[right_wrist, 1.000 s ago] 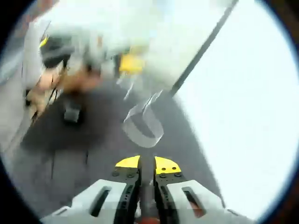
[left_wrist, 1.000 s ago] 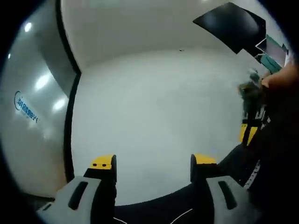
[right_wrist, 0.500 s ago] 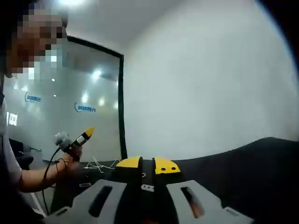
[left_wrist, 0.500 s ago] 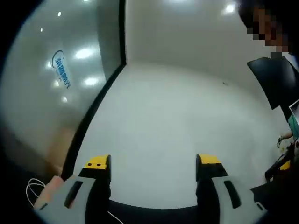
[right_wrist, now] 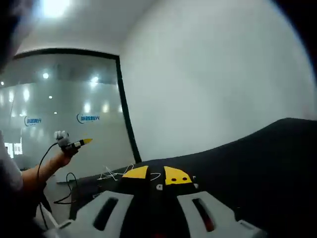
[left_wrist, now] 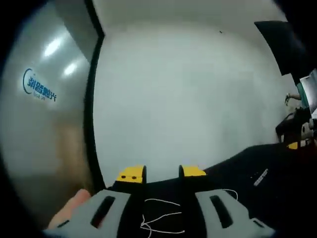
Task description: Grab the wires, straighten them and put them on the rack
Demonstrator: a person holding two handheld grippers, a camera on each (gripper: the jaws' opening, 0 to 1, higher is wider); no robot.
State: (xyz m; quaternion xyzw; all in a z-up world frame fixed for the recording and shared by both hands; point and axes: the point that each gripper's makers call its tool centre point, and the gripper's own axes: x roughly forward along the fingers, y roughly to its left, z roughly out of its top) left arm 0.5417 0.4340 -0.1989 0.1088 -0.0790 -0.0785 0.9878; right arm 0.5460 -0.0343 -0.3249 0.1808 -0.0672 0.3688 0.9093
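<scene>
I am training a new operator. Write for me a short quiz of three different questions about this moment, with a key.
1. True or false: the white wire lies on the black table between the jaws of the left gripper.
2. The right gripper has its yellow tips: A) wide apart, B) nearly together, C) clamped on a rack.
3. Fill in: behind the table, beside the white wall, stands a ____ partition bearing a blue logo.

Key: 1 true; 2 B; 3 glass.
</scene>
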